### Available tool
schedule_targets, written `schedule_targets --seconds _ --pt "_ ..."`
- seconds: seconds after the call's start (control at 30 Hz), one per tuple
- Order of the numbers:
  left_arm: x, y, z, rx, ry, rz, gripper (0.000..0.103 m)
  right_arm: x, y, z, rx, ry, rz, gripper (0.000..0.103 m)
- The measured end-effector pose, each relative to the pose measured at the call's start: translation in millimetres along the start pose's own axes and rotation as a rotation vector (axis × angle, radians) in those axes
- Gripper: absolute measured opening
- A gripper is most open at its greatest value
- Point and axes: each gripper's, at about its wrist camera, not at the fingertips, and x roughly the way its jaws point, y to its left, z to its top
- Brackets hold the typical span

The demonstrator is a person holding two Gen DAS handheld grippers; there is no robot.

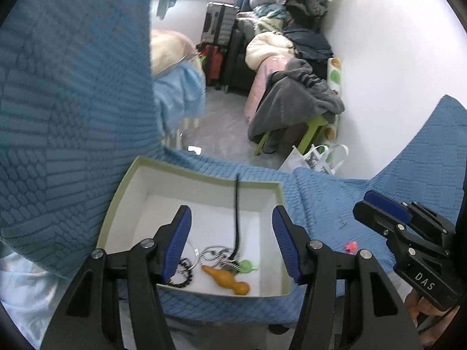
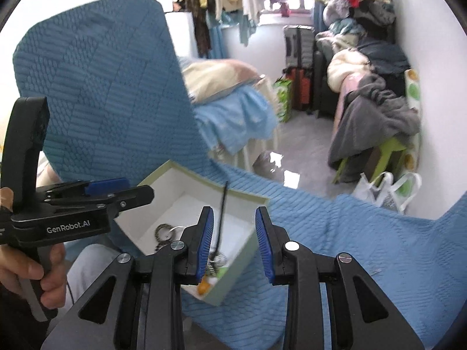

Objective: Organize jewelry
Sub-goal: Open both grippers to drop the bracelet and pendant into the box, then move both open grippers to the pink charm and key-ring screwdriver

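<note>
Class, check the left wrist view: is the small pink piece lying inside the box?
No, the small pink piece lies on the blue cover, outside the box.

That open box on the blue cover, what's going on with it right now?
A person is sorting jewelry into the box, holding a two-finger gripper in each hand. The left gripper hangs open right over the box, holding nothing. The right gripper is open too, just beside it. Already inside lie an orange gourd-shaped pendant, a green charm, a silver chain, dark beads and a black cord. A small pink piece is on the blue cover, outside the box.
</note>
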Motion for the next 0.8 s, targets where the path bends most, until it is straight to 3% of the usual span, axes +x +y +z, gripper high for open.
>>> schedule_targets --seconds 0.3,0.57,0.8 --pt "7 -49 5 0.054 -0.026 -0.047 0.058 -28 -53 -20 0.042 -0.046 -0.118 0.027" --pt "43 -92 -4 0.093 0.043 -0.126 0.058 -41 -105 -57 0.093 -0.032 -0.223 0.027" --pt "88 -131 -18 0.111 0.135 -0.219 0.053 -24 -150 -102 0.155 0.04 -0.258 0.028"
